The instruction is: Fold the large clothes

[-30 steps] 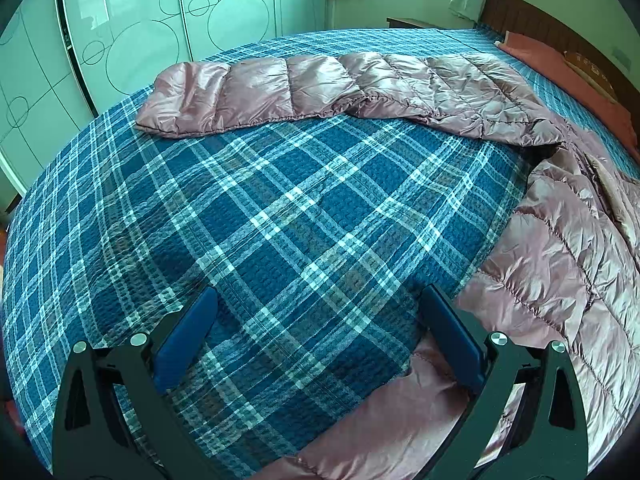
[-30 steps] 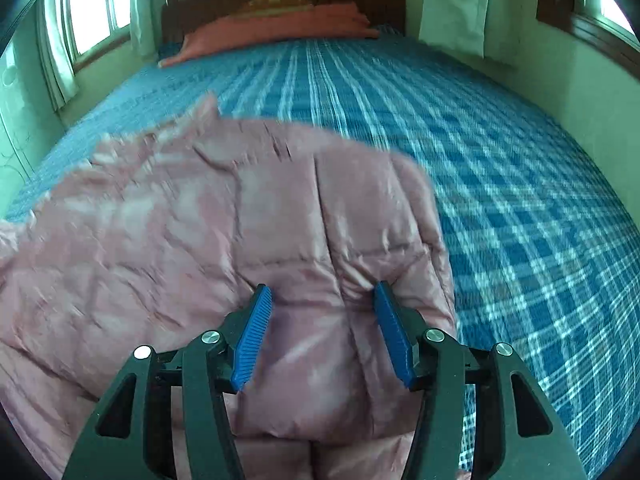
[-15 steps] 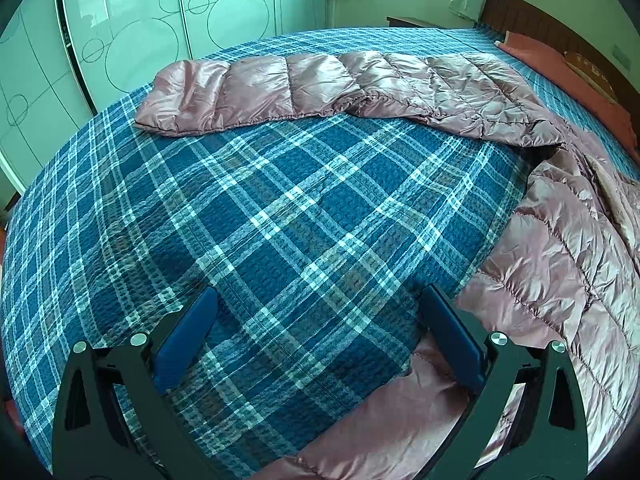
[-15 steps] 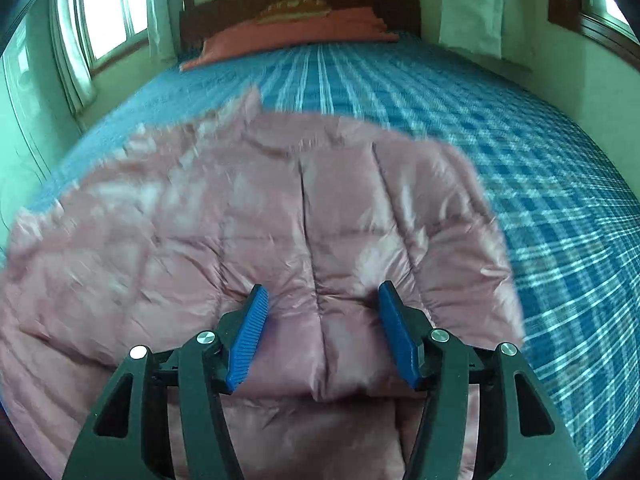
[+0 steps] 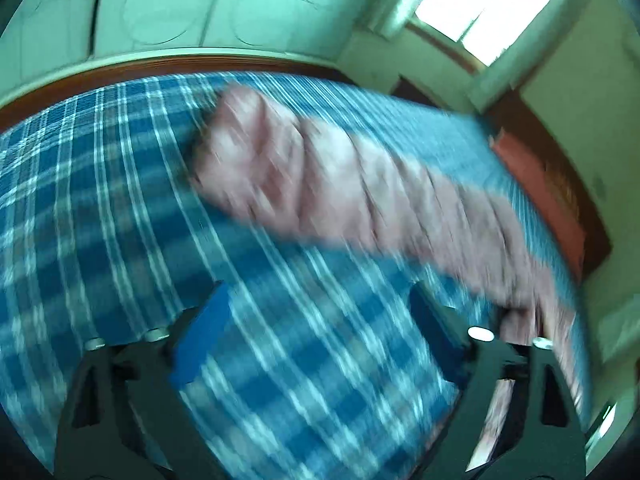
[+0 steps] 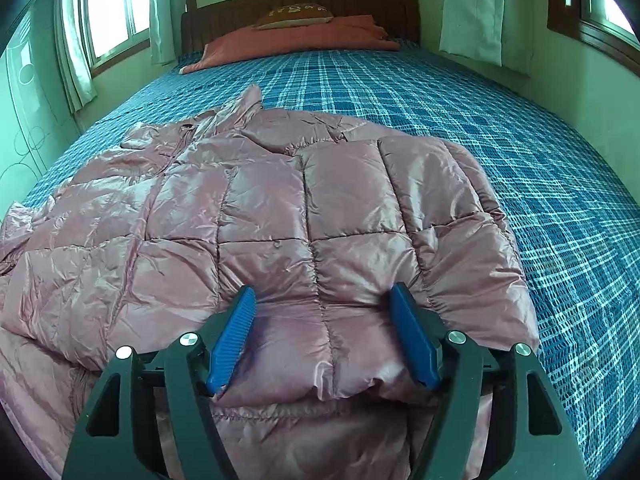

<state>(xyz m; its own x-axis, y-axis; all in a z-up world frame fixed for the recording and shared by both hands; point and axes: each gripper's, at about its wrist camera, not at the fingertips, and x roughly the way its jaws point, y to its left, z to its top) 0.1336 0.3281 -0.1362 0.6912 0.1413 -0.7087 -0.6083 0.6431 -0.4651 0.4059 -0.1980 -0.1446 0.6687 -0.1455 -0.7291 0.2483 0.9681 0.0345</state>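
Setting was a home bedroom. A bed (image 6: 460, 92) with a blue plaid cover filled most of the right wrist view; a wooden headboard (image 6: 360, 4) stood at its far edge, with a reddish pillow (image 6: 304, 38) laid along it. Curtained windows (image 6: 116, 12) flanked the bed. Left wrist view, blurred, showed pale wardrobe doors (image 5: 180, 12) marked with circles.

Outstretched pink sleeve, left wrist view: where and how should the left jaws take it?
Best guess: at the cuff end of the sleeve, which lies flat on the plaid bedspread, free end toward the wardrobe; come from that end, pinching across. The left gripper is closing, nothing between its jaws.
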